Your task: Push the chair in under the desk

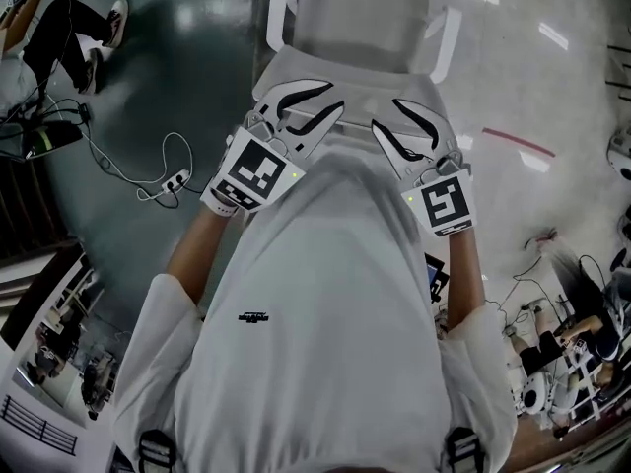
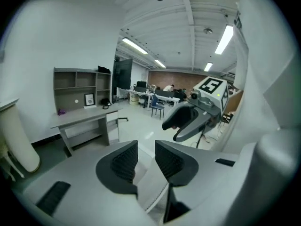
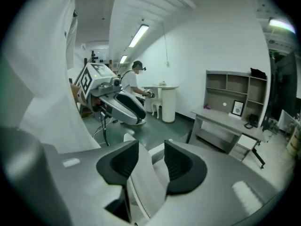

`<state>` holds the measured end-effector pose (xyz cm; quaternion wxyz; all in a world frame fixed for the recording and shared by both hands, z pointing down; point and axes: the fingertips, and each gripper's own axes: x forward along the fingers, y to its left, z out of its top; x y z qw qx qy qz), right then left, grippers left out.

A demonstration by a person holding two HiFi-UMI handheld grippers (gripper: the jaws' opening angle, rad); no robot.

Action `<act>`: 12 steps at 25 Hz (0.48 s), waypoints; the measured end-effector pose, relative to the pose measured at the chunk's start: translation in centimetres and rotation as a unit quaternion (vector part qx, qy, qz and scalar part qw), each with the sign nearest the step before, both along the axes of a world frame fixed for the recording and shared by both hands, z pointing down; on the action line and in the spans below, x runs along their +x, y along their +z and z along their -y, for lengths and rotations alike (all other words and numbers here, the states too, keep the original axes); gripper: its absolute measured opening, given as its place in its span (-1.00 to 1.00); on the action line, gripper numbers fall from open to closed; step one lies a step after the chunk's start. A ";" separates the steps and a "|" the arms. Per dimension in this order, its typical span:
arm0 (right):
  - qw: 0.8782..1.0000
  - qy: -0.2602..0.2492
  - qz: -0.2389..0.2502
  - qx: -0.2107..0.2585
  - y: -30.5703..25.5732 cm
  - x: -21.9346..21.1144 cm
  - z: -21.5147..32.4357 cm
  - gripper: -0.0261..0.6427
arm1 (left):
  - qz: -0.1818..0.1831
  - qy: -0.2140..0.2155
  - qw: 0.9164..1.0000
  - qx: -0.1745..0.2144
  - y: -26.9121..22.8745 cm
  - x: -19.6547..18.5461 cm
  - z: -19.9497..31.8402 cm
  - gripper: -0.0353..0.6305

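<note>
A chair with a white frame and pale mesh stands right in front of me, its seat beyond the top of its back. My left gripper straddles the top edge of the back; a gap shows beside the left pad, so it is open. My right gripper straddles the same edge further right, also open, with room next to its right pad. A grey desk with a shelf unit stands against the white wall, several steps away, and shows as the desk too. From the left gripper I see the right one.
Cables and a power strip lie on the dark floor to the left, near a seated person's legs. A red tape line marks the pale floor at right. A white cylinder and a standing person are by the wall.
</note>
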<state>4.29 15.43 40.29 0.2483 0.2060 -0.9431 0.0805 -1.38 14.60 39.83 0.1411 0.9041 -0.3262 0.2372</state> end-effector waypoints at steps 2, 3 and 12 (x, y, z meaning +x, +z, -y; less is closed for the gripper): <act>0.999 -0.036 -0.025 0.000 0.9 0.1 -0.9 -0.40 | 0.026 0.038 0.999 -0.014 1.2 0.7 -1.0 -0.53; 0.998 -0.052 -0.034 -0.001 1.5 0.2 -1.4 -0.36 | 0.036 0.056 0.998 -0.023 1.9 1.0 -1.5 -0.48; 0.988 -0.124 -0.087 -0.042 5.7 1.2 -3.6 -0.09 | 0.096 0.142 0.982 -0.084 7.1 2.4 -4.1 -0.12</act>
